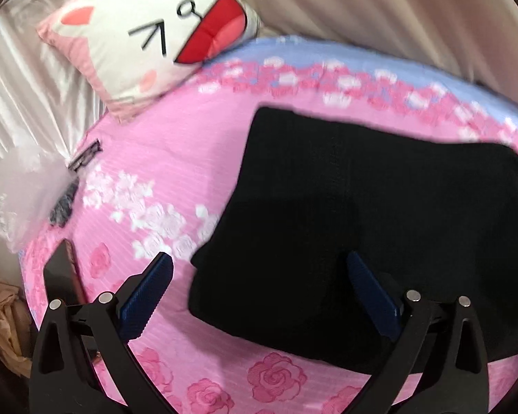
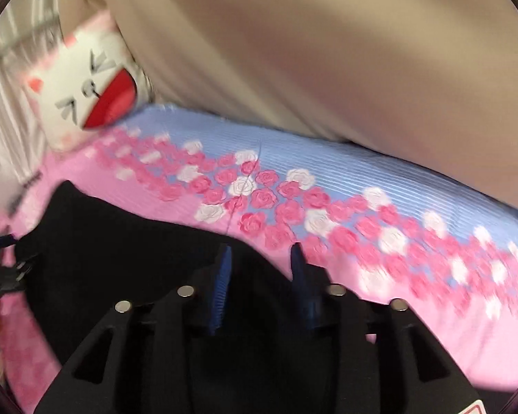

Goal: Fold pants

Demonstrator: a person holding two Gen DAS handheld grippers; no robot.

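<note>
Black pants (image 1: 369, 227) lie folded into a compact, roughly rectangular bundle on a bed covered with a pink rose-print sheet (image 1: 176, 158) that turns pale blue along its far edge. The left gripper (image 1: 259, 289) hangs above the near left corner of the bundle with its blue-padded fingers (image 1: 145, 296) spread wide — one over bare sheet, the other over the dark cloth — and nothing between them.

From the right wrist view, the right gripper (image 2: 260, 269) sits over the near right edge of the pants (image 2: 121, 258), its two blue fingers (image 2: 221, 276) a narrow gap apart; motion blur and the black fabric behind them make it impossible to tell whether any cloth is caught between the fingers.

At the head of the bed a square cartoon-cat pillow (image 1: 145, 38) — white face, wide red mouth, pink border — leans against pale, shiny curtain fabric (image 1: 24, 79). A crumpled clear plastic bag (image 1: 20, 189) rests at the bed's left edge, with a small dark item (image 1: 64, 203) just beside it on the sheet. A beige drape (image 2: 328, 51) fills the background beyond the far side.
</note>
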